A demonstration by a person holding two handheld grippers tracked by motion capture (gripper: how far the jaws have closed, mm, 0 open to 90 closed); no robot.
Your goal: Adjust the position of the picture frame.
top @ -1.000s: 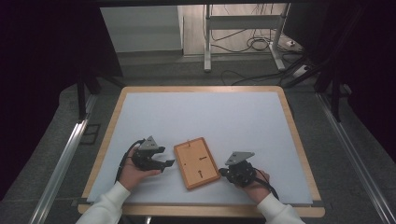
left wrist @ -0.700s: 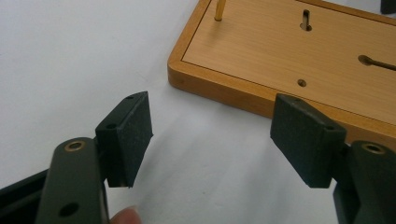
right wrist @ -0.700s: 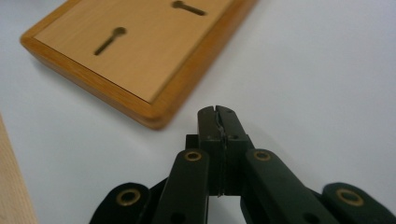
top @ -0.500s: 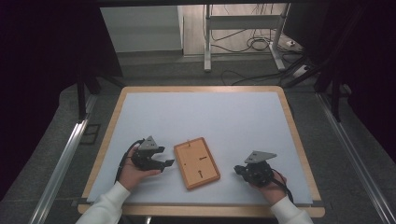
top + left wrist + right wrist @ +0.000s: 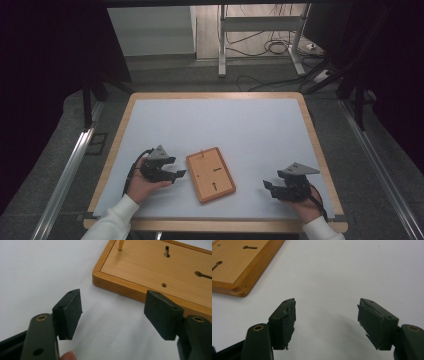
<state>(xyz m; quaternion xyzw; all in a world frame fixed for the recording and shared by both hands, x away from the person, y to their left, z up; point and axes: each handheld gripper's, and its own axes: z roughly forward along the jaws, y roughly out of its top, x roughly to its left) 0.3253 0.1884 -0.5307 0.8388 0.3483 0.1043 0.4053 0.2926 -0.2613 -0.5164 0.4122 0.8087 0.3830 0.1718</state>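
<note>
A metal stand and loose cables sat on the floor beyond the table's far wooden edge.

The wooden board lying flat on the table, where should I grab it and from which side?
Probably the raised rim along a long edge of the wooden board. It lies flat, so come in level from its left, where the open left gripper already faces that edge, one jaw over the rim, one under.

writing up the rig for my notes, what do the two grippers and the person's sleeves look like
Both grippers, left gripper and right gripper, are black, each topped by a grey three-cornered plate and trailing a black cable. Their jaws end in flat black pads; the right gripper's pads look frayed at the edges. The sleeves are white.
</note>
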